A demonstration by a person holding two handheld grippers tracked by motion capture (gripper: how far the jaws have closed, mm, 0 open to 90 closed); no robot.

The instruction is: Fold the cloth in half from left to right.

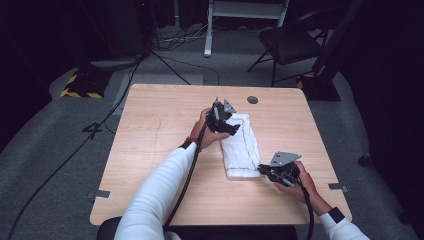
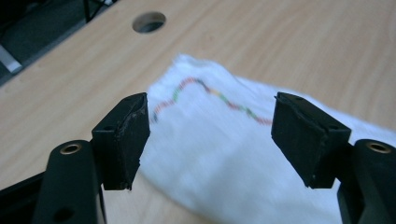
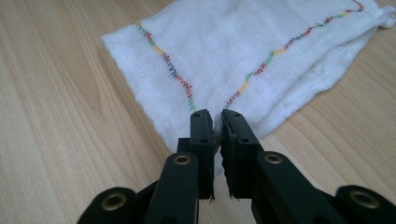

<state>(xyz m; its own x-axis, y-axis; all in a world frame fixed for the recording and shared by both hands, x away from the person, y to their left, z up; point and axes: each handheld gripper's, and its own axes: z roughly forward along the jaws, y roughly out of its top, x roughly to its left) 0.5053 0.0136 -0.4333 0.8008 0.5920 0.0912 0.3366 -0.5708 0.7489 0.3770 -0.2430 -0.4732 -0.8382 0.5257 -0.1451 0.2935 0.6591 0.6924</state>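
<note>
A folded white cloth (image 1: 242, 145) with multicoloured stitching lies on the wooden table (image 1: 160, 130), right of centre. My left gripper (image 1: 231, 127) hovers at the cloth's far end, open. In the left gripper view its jaws (image 2: 210, 135) stand wide apart above the cloth (image 2: 219, 154), with nothing pressed between them. My right gripper (image 1: 261, 169) is at the cloth's near right corner. In the right gripper view its jaws (image 3: 217, 123) are shut on the edge of the cloth (image 3: 224, 51), and a sliver of white fabric shows between the pads.
A round cable hole (image 1: 252, 100) sits in the table near its far edge, just beyond the cloth. A black chair (image 1: 290, 42) and loose cables (image 1: 170, 65) are on the floor behind the table. Bare wood extends to the left of the cloth.
</note>
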